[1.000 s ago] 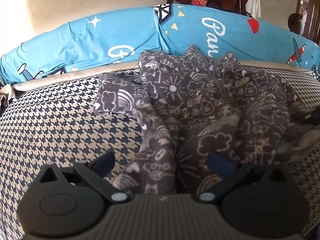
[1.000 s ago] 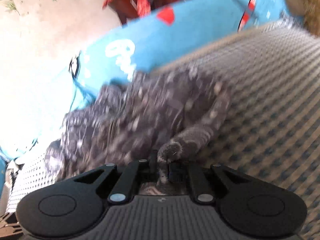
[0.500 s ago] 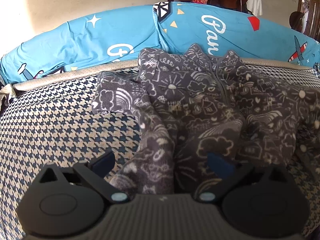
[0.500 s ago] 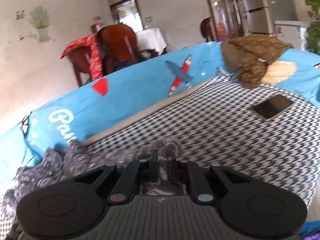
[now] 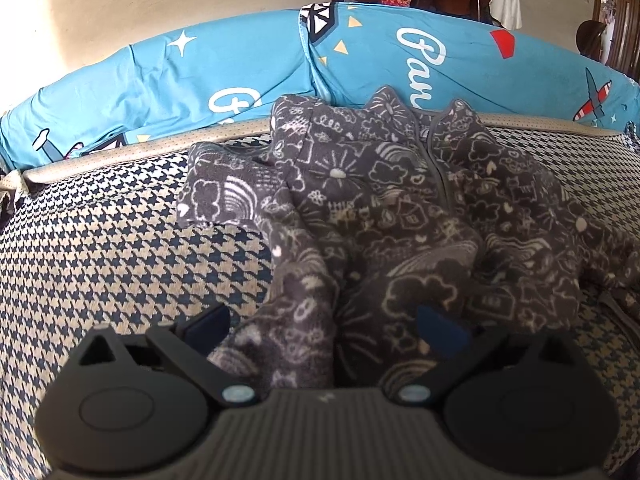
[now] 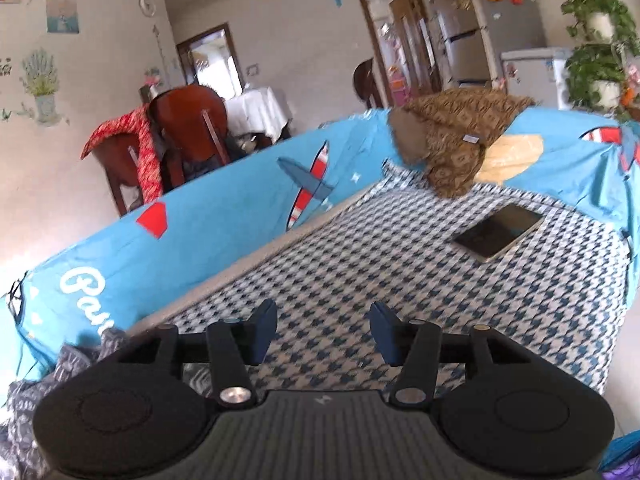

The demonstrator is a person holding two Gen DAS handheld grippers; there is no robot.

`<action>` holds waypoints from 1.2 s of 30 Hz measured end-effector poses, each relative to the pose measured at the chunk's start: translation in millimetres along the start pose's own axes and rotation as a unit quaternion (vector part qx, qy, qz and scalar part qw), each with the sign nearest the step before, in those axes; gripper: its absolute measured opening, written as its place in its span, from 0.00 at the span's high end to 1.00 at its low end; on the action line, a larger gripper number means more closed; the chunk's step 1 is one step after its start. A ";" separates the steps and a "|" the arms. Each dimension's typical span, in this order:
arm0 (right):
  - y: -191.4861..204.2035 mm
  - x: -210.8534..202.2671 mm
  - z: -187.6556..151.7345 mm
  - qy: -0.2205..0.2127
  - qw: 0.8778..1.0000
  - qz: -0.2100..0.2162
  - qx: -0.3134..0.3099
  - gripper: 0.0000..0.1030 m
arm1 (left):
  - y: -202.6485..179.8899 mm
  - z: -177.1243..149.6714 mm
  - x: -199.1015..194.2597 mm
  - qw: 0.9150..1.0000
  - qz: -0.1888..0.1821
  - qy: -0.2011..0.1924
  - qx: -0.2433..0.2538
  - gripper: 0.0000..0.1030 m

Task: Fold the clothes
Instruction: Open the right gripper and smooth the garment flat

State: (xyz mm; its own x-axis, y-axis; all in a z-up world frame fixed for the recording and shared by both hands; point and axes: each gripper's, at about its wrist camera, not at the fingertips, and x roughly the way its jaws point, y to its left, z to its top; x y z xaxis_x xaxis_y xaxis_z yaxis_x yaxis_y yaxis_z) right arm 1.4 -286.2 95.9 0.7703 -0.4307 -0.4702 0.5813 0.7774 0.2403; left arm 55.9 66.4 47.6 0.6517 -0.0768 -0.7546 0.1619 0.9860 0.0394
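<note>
The garment [image 5: 384,216] is dark grey fleece printed all over with pale doodles: clouds, suns, rainbows, little houses. It lies crumpled on the houndstooth sofa seat [image 5: 120,264], bunched up against the blue cover [image 5: 224,64] that runs along the back. A zip runs down its middle, a collar stands in two peaks near the blue cover, and a squared flap of cloth sticks out flat to the left. Folds and ridges run through the whole heap; nothing lies smooth.

The left hand-held gripper [image 5: 324,330] points down at the near edge of the garment with its jaws wide apart. Cloth lies between the two fingers, but whether the pads touch it cannot be told; they do not pinch it.

The right hand-held gripper [image 6: 323,332] is over bare seat, its jaws opening with nothing between them. In that view only a corner of the garment [image 6: 28,396] shows at the lower left, beside the gripper's body. Farther along the seat lie a dark tablet [image 6: 498,232] and a brown patterned cloth [image 6: 456,140] draped over the blue cover.
</note>
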 end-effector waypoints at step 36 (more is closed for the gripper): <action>97.5 -31.4 -132.7 0.294 0.896 0.321 -0.092 0.35 | 3.2 -55.7 -60.6 0.997 -0.051 -0.038 0.036 0.00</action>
State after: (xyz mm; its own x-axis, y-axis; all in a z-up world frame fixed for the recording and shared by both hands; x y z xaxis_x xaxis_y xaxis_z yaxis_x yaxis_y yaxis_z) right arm -0.9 -136.0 21.4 0.6276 0.4061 -0.6642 -0.0273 0.8642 0.5025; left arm -24.3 82.5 57.0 0.6835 -0.1898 -0.7048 0.2810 0.9596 0.0141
